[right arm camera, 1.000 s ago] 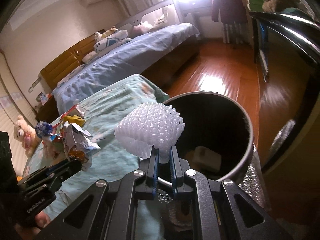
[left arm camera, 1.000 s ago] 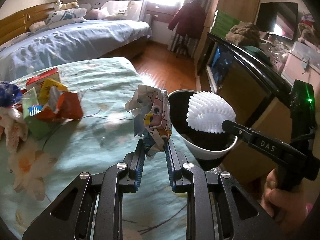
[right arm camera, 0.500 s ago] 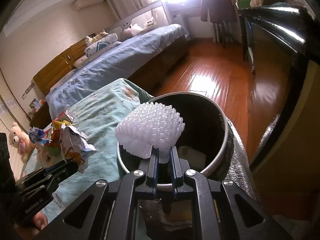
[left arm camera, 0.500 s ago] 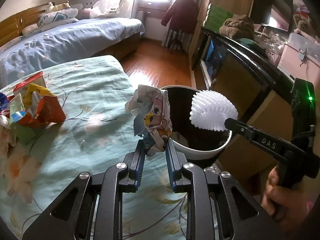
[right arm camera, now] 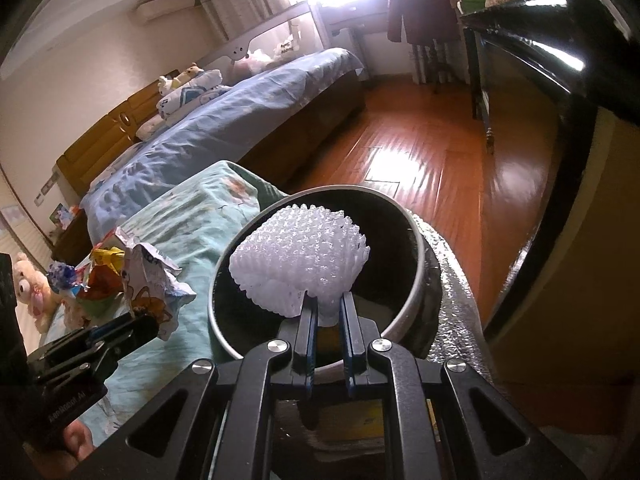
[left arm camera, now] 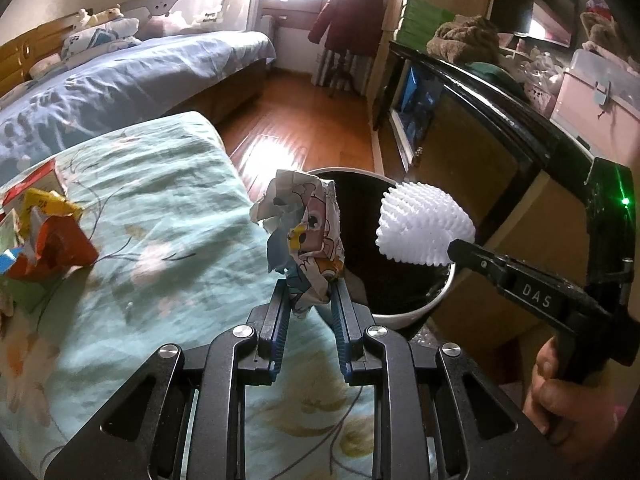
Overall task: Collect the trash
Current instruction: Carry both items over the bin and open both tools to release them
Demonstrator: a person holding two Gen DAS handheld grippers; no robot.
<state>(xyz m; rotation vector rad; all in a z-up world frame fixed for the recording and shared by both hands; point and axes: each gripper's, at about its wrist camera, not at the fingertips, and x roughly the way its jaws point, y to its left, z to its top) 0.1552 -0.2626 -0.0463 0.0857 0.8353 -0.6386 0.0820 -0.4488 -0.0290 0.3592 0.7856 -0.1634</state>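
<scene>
My left tongs grip a crumpled wrapper at the bin rim; right tongs pinch a foam net over its mouth; neither dropped yet, and more litter waits on the bed; only the right view shows something pale inside the bin.

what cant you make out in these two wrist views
- Bin contents: right wrist view, the white foam net in the right gripper covers most of the opening.
- Trash pile on the bedspread: left wrist view, cut off by the left edge.
- Crumpled wrapper print: creases hide any wording.
</scene>
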